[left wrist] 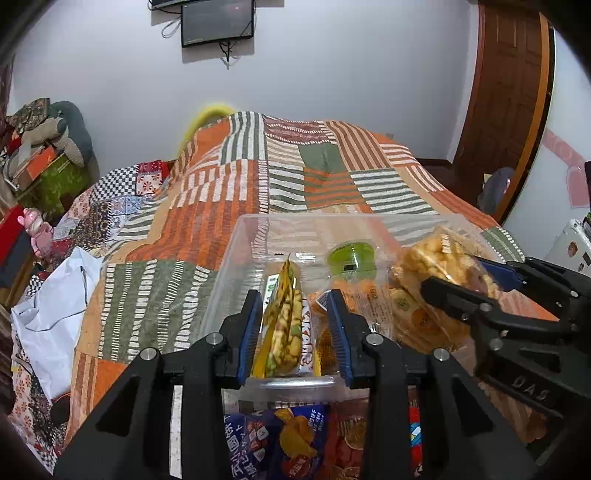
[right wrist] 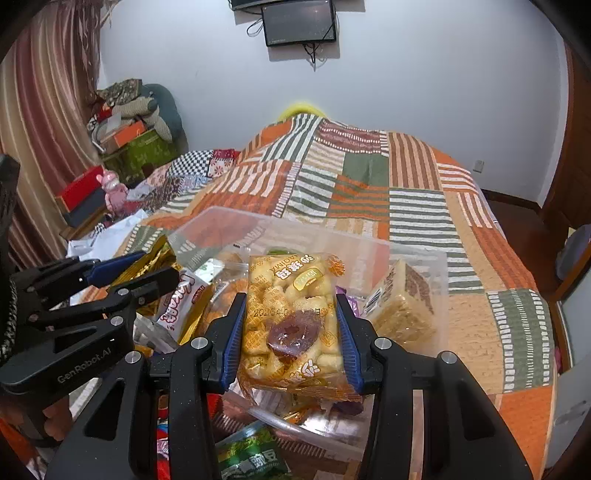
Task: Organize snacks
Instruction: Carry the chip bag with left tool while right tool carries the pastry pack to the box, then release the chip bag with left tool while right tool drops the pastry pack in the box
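Left wrist view: a patchwork quilt (left wrist: 229, 206) carries a clear plastic box (left wrist: 236, 266) at twelve o'clock. The left gripper (left wrist: 293, 325) pinches a yellow snack packet (left wrist: 284, 325) above the box's near rim; at three o'clock the right gripper (right wrist: 291, 332) pinches a pastry packet (right wrist: 291, 317) over it. Best to lower each packet fully inside before letting go. Loose packets at six o'clock are cut off, and labels stay unreadable.

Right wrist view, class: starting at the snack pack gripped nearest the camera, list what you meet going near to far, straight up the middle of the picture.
Yellow snack pack held in the right tool → far wall of the clear plastic box → patchwork bedspread → white wall → dark screen on the wall.
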`<state>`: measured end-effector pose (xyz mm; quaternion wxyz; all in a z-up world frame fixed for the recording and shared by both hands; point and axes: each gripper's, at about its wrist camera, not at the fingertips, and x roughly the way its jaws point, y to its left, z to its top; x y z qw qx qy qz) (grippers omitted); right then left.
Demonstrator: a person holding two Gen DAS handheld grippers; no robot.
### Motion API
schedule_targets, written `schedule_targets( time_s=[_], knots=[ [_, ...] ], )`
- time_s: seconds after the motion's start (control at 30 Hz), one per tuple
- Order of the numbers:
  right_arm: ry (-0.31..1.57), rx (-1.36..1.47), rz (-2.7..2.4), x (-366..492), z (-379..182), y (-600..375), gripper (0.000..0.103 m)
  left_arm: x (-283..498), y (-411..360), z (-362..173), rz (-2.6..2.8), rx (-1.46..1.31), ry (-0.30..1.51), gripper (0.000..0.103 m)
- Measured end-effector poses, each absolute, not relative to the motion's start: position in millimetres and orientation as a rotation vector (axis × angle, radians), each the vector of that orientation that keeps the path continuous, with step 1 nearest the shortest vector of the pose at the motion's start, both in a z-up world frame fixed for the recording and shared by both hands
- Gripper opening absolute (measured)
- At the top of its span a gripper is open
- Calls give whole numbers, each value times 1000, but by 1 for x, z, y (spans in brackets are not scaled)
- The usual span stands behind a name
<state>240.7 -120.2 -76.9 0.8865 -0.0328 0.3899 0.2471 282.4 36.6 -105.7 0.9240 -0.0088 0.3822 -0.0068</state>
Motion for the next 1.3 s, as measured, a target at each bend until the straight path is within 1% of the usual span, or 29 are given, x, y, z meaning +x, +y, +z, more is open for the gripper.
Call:
schedule_targets(
  time_s=[0.2,0.27,0.3,0.37,0.4,0.5,0.57,0.7,0.77,0.9,0.97,1.1,1.3],
  knots=[
    [838,-75,514,242,-84,-118,42,286,36,-109,-13,-17,789,36],
    [839,-66,512,243,-83,-118,42,285,37,-109,-13,-23,791,38],
    [837,-62,506,243,-82,-119,42,284,37,-108,-12,-22,793,40],
    [834,-58,502,242,-80,-121,43,283,37,-107,-11,-22,793,50],
    [834,-52,502,241,-78,-123,44,281,36,-106,-13,-22,790,52],
    [832,-43,507,239,-74,-126,45,273,35,-98,-16,-12,771,61],
    [829,-43,512,237,-71,-127,46,268,35,-92,-12,-13,757,70],
    [812,-52,524,228,-61,-129,48,253,38,-77,-6,-28,732,75],
    [802,-54,530,222,-56,-131,50,246,40,-73,-1,-34,729,80],
    [779,-54,538,209,-48,-137,56,228,43,-68,3,-30,730,81],
    [772,-56,542,203,-45,-140,57,220,45,-68,5,-24,734,85],
    [760,-62,547,187,-42,-148,65,203,49,-74,10,-12,758,88],
    [775,-93,535,173,-54,-154,66,189,59,-96,22,-24,821,88]
  ],
)
